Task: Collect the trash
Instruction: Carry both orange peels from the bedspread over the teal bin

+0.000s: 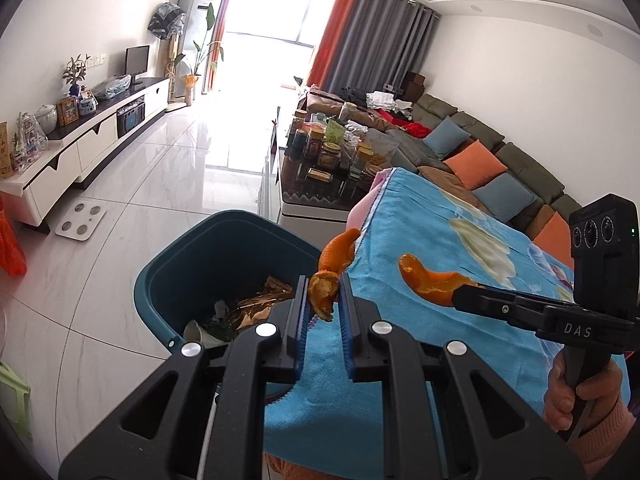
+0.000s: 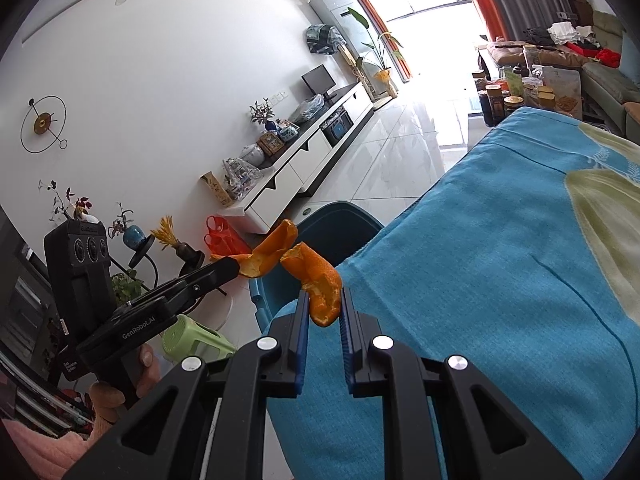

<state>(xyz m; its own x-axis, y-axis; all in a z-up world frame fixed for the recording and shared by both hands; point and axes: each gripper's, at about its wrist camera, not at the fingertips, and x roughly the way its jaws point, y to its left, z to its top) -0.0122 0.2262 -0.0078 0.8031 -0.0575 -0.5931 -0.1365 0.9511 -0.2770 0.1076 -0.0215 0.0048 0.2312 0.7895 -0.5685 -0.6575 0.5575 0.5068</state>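
Carrying curled orange peel scraps, your left tongs (image 1: 324,294) and right tongs (image 2: 323,304) are each clamped on one. Ahead of and below both tips sits the dark teal plastic bin (image 1: 192,256), already holding wrappers; both drops remain.

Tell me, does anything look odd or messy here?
Nothing spilled. Each gripper, left and right, pinches a torn orange peel by the blue-clothed table, near the bin already holding trash.

A home living room: a long olive-green sectional sofa (image 1: 492,152) with cushions, a white low TV cabinet (image 1: 92,140), grey-and-orange curtains (image 1: 360,36).
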